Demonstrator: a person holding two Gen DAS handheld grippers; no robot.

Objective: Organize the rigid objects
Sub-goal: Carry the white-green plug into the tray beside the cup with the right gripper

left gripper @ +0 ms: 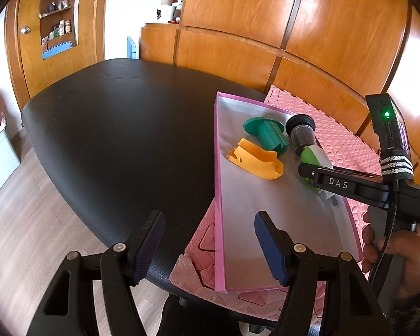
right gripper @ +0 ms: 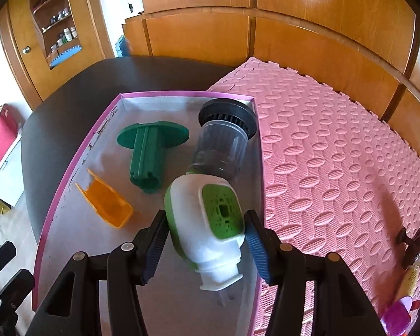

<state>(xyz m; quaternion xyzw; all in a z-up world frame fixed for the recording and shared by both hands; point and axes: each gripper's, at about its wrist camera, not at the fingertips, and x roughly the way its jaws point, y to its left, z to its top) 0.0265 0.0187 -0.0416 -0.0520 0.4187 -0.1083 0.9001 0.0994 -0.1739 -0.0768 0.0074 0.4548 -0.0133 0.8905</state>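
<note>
A: Right tool (right gripper: 205, 247) is sitting astride the white-and-green bottle (right gripper: 207, 221), which is lying inside the pink tray (right gripper: 78, 151); one pad is looking like it is touching, the other is showing a sliver of gap, so I cannot tell if it is truly gripping.

B: And the left tool (left gripper: 210, 249)?

A: Hanging released and empty over the tray's near corner.

B: What is worrying you?

A: That bottle is rounded and smooth. If the pads are biting off-centre, it is likely rolling or squirting out, knocking the clear jar (right gripper: 224, 140) leaning right against it. The green spool (right gripper: 149, 151) and orange scoop (right gripper: 106, 203) are lying close by too.

B: And the setting?

A: Tray is resting partly on a pink foam mat (right gripper: 336, 154), partly on the black desk (left gripper: 120, 128), so it may be tipping. Glossy wood panelling is filling the room behind.
</note>
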